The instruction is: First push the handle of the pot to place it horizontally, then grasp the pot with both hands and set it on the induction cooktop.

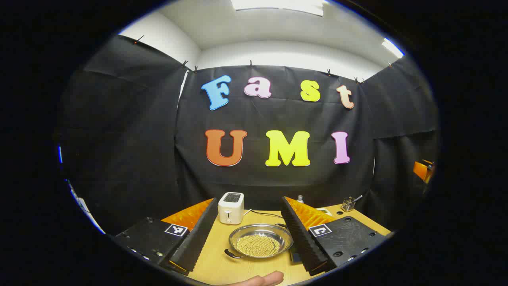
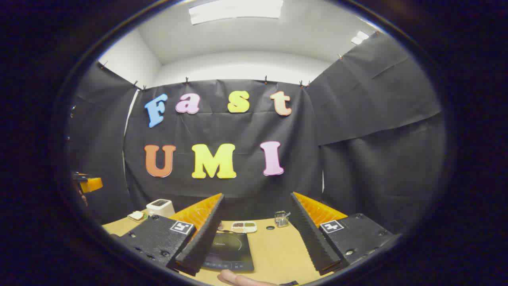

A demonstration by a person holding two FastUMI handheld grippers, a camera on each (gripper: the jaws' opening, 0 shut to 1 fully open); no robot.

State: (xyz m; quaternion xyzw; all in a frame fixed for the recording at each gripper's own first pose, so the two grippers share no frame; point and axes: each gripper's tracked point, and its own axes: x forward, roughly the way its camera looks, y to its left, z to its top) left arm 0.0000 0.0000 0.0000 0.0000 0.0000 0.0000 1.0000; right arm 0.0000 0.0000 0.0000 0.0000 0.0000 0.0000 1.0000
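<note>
Left gripper (image 1: 250, 238) open, hovering over pot (image 1: 260, 240) by toaster (image 1: 231, 207). Right gripper (image 2: 254, 242) open above cooktop (image 2: 230, 251); both clear of table (image 2: 278, 254).

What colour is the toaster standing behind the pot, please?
White. The toaster shows best in the left gripper view, just beyond the pot.

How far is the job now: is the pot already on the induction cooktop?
Not yet. Done: nothing visible. The pot of small yellow beads sits on the table before the toaster, one handle toward the camera. In hand: the left gripper hangs open, framing the pot. Left: turning the handle, the two-handed grasp, moving it to the cooktop, bare between the open right gripper fingers.
</note>
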